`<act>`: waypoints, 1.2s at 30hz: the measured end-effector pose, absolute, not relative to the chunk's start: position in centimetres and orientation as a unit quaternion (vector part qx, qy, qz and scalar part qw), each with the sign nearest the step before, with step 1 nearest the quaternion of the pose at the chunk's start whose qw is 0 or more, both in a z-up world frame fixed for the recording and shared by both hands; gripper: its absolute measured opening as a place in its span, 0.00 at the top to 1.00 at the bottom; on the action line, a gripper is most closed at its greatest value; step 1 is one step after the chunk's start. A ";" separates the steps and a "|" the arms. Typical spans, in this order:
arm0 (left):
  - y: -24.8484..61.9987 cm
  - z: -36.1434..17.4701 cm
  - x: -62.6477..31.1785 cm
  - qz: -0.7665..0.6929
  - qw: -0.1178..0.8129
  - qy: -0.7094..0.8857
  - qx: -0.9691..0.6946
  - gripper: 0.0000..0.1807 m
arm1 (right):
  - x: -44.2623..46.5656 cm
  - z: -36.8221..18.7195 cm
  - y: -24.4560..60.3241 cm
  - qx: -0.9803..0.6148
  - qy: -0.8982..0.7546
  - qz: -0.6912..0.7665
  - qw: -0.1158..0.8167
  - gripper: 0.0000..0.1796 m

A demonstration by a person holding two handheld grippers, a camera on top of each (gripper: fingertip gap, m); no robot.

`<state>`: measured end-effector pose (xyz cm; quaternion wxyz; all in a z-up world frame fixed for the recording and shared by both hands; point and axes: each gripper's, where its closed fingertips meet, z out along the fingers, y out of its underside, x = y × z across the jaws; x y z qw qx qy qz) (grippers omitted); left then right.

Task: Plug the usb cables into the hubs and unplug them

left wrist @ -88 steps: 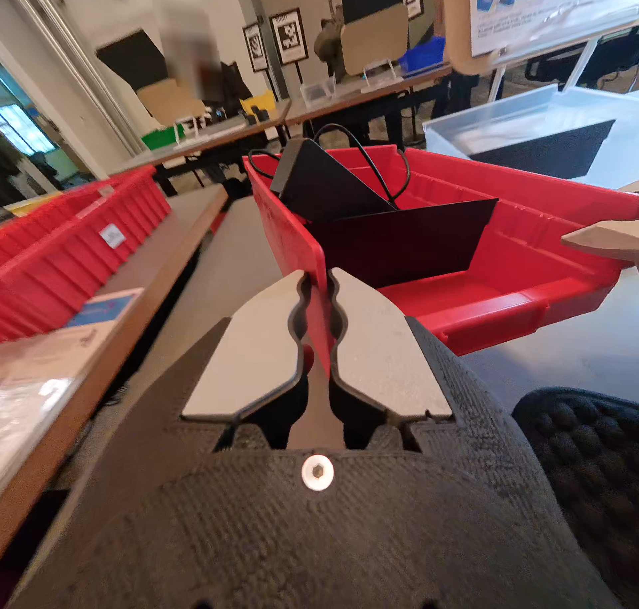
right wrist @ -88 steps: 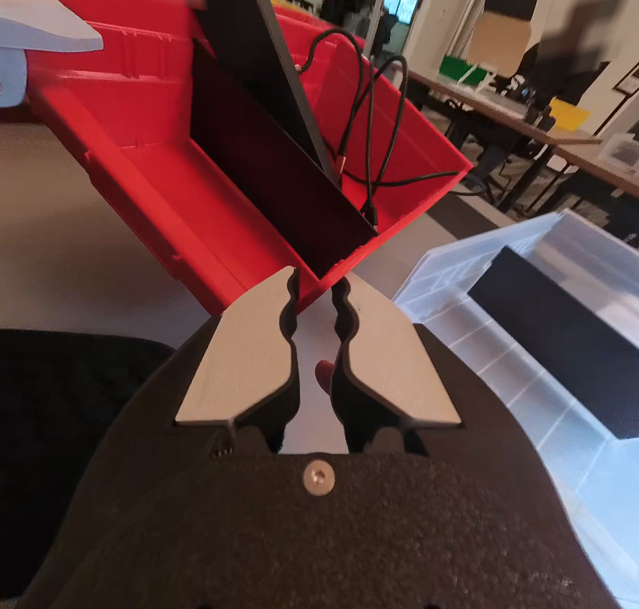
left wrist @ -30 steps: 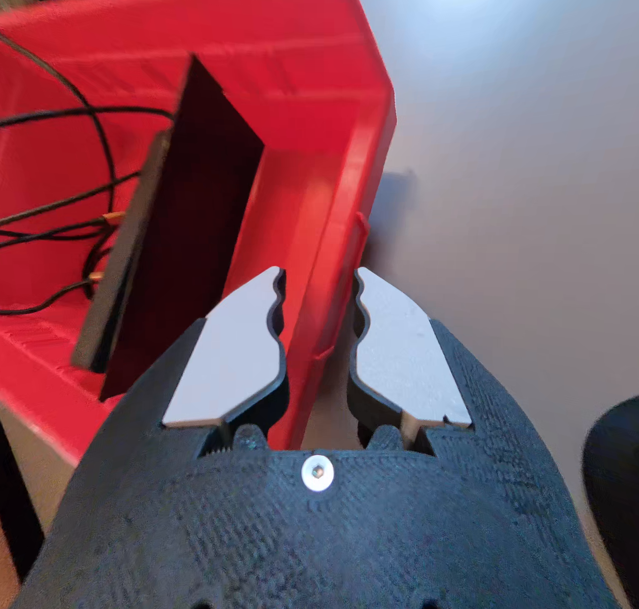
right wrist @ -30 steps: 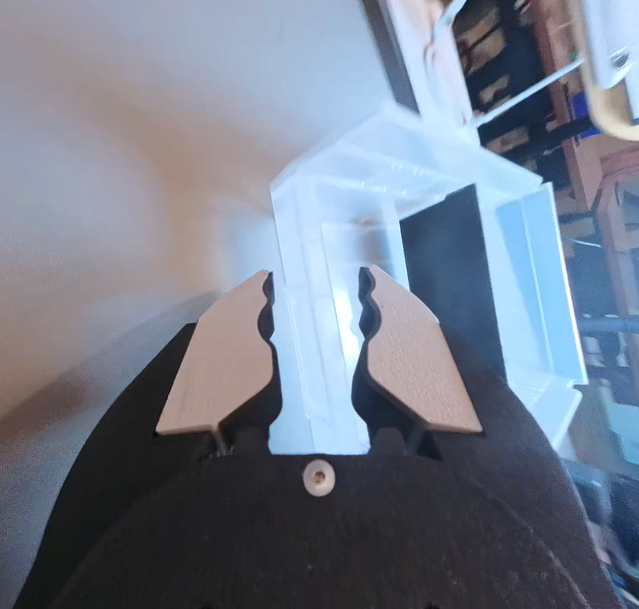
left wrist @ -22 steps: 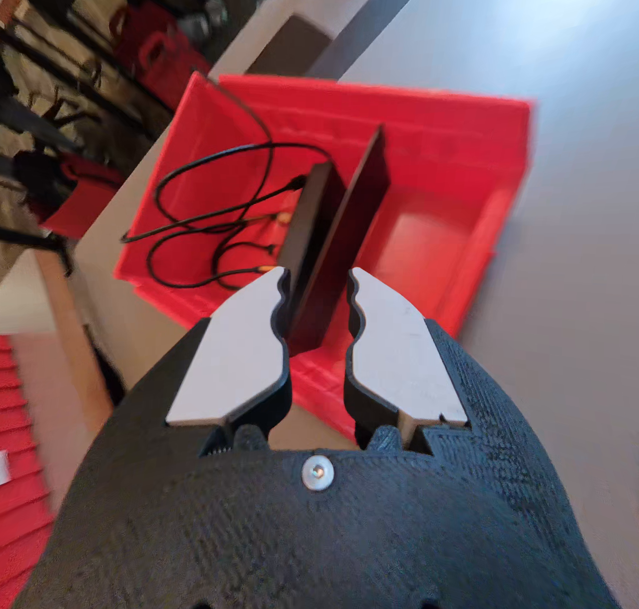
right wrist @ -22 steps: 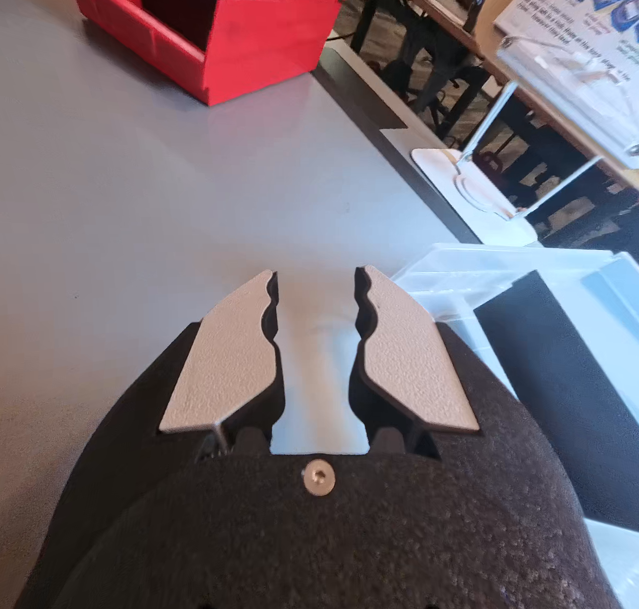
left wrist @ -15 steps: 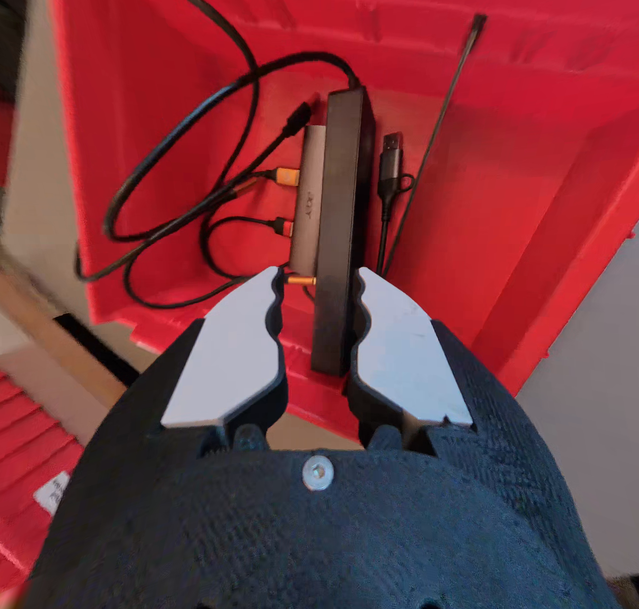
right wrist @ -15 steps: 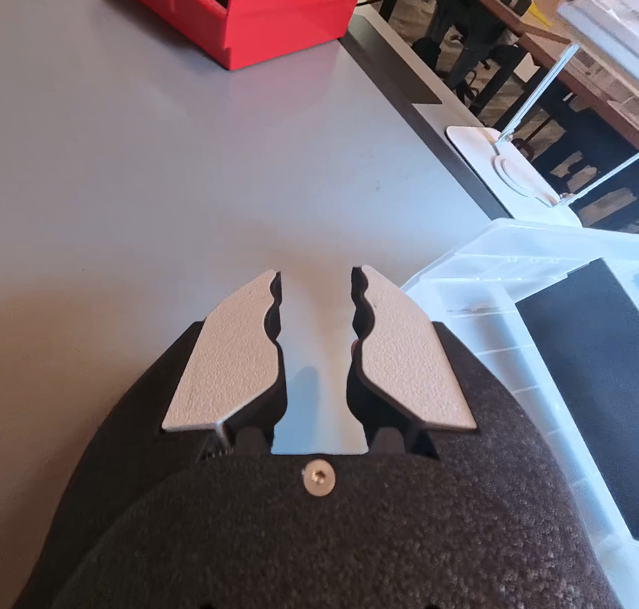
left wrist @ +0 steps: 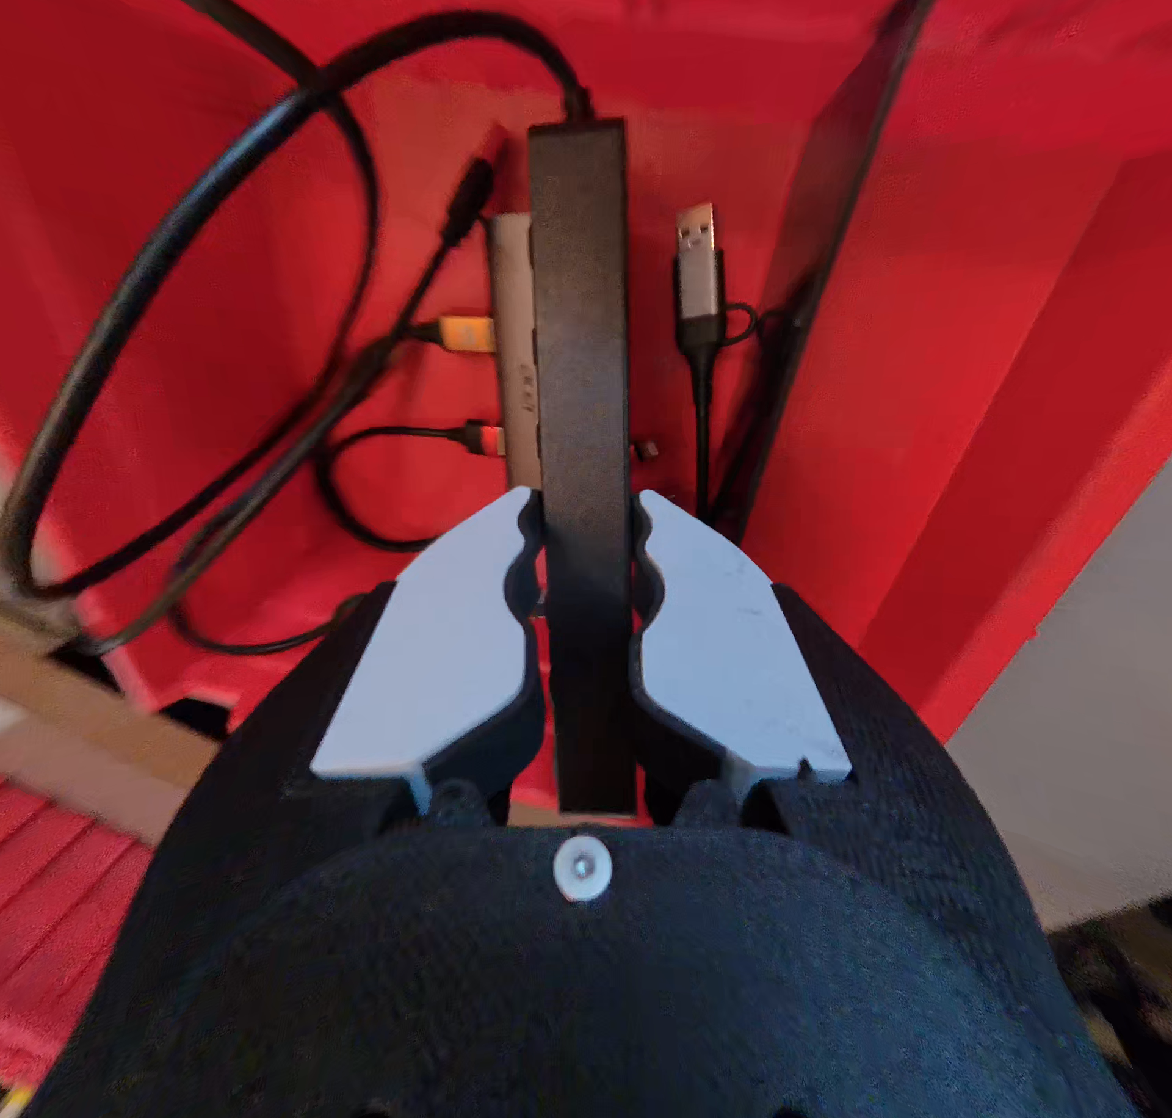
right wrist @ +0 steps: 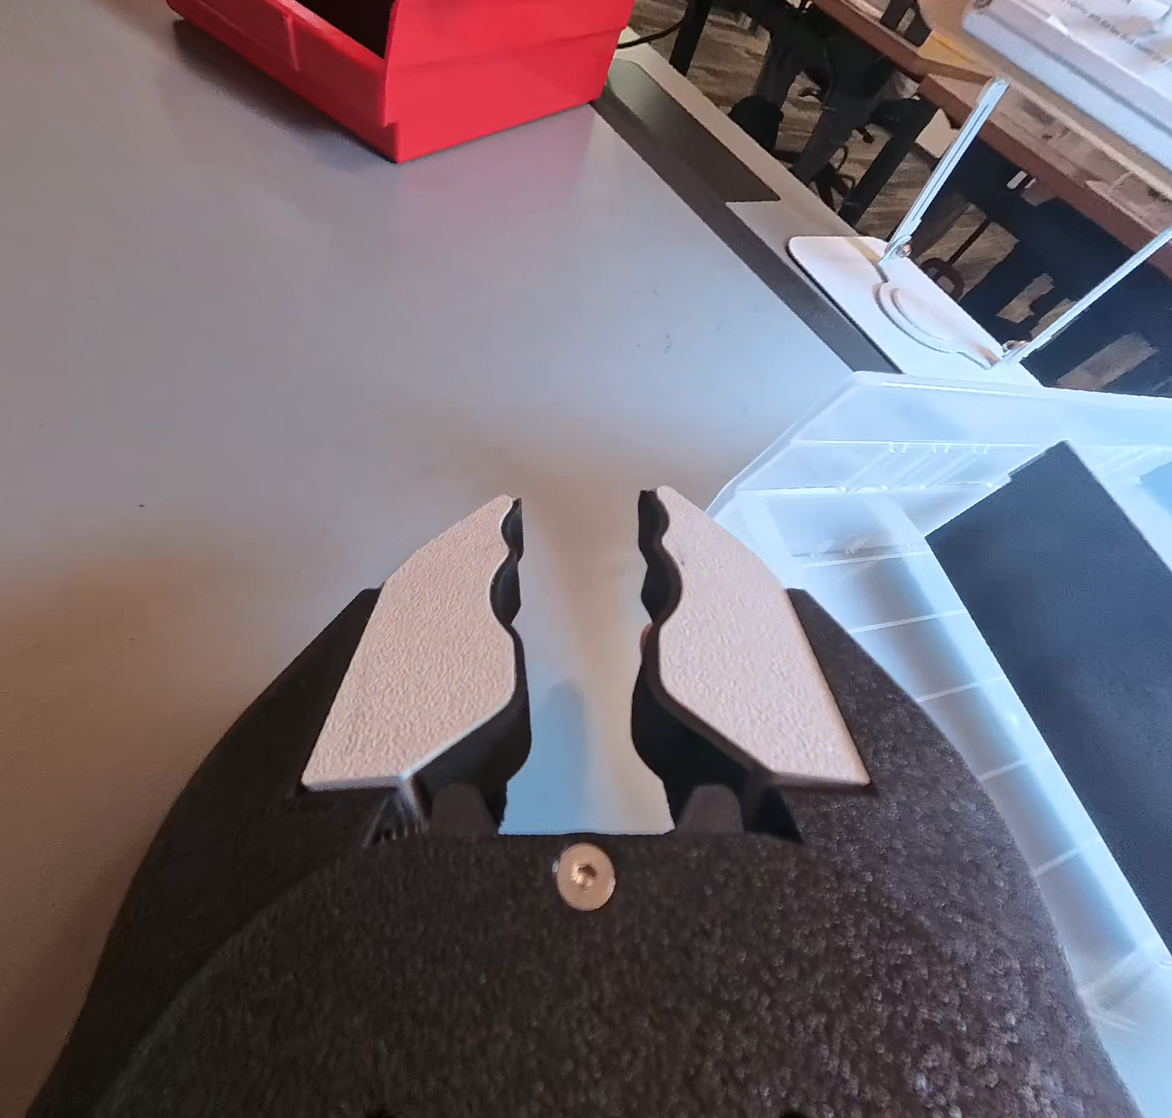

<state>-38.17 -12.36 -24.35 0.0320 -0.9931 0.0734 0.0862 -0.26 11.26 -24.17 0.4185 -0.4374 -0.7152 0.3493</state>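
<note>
Grey tabletop and a workshop of further desks were seen in the right wrist view, with the red bin standing at the far edge and a clear plastic box lying just beside the right gripper. That gripper was held with its jaws parted and nothing between them, well apart from the red bin. Within the last second the left gripper had been brought from the rim of the red bin down into it, and the black hub, half a second earlier only framed by parted fingers, was now flanked closely on both sides; the pads appeared to be touching it, though blur made a firm clamp hard to confirm. It was judged from this that the hub was being secured for lifting or steadying, and that no plugging had yet begun. Inside the red bin, the silver hub was seen lying against the black hub's left side with orange-tipped plugs seated in it, while a loose grey USB plug lay just to the black hub's right, near a black divider. None of these contents were shown by the right wrist view, and the clear plastic box was absent from the left wrist view.
</note>
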 end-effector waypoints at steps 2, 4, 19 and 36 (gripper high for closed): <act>-11.8 -20.8 -38.6 0.155 0.077 0.066 -0.983 0.86 | -0.3 -23.7 11.4 -0.438 -0.709 0.352 0.427 0.80; -11.9 -16.9 -38.8 0.232 0.100 0.082 -0.964 0.86 | -0.3 -23.3 11.4 -0.438 -0.703 0.359 0.430 0.80; -2.7 -4.4 -20.5 0.616 0.239 0.393 -0.640 0.86 | -1.1 -11.9 8.6 -0.426 -0.617 0.480 0.455 0.78; 4.6 -18.7 -5.3 0.533 0.250 0.629 -0.507 0.85 | -4.2 -20.5 4.9 -0.426 -0.795 0.286 0.322 0.61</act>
